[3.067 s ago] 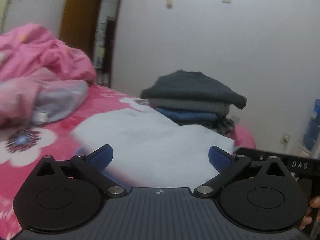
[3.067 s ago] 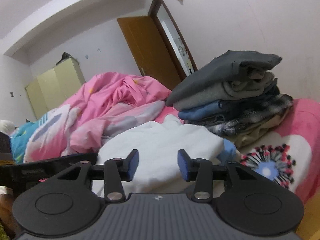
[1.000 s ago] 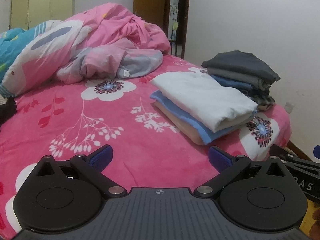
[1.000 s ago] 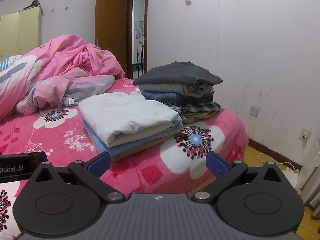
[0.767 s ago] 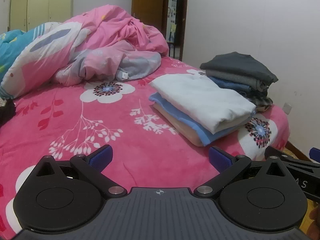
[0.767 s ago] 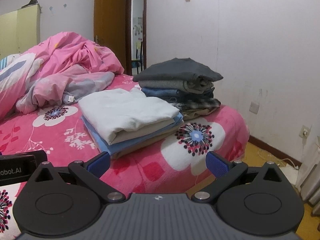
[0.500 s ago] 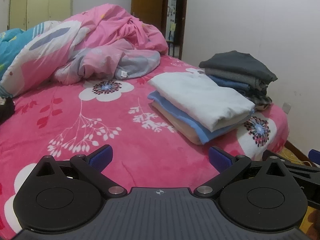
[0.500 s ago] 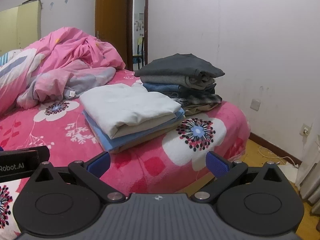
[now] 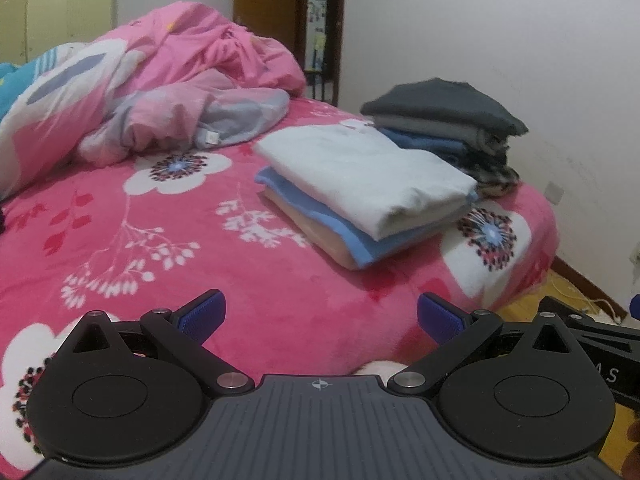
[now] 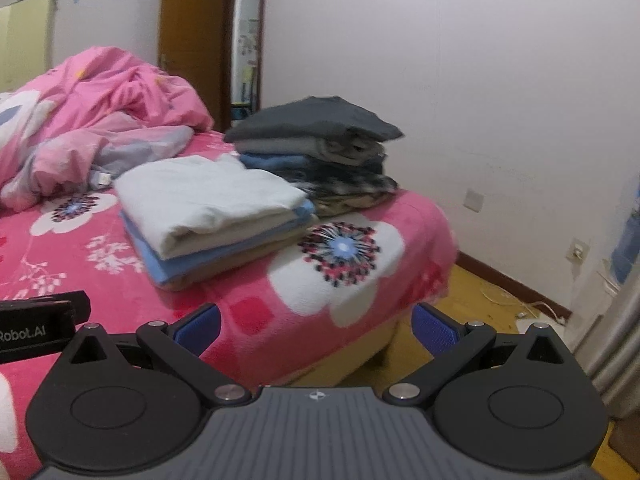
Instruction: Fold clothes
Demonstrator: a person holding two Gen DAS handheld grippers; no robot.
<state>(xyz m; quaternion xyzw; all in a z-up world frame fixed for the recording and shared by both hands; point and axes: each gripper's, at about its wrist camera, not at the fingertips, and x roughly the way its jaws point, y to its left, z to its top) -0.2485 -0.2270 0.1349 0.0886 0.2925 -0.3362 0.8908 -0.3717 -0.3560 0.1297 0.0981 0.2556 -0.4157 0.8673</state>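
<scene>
White folded shirt (image 9: 360, 168) tops a small stack over a blue layer (image 9: 320, 216) and a tan one, centre right in the left view, centre left in the right view. Dark clothes pile (image 9: 444, 120) just behind, touching or nearly so. Both rest on the pink flowered bed (image 9: 160, 248) near its corner.

Left tongs (image 9: 320, 316): spread wide, holding nothing. Right tongs (image 10: 316, 324): likewise spread and empty, out over the bed edge and floor.

Risk, as judged: the stack sits close to the bed edge; a nudge could slide it off or spill its layers. Stack lies well ahead of both tongs, untouched.
</scene>
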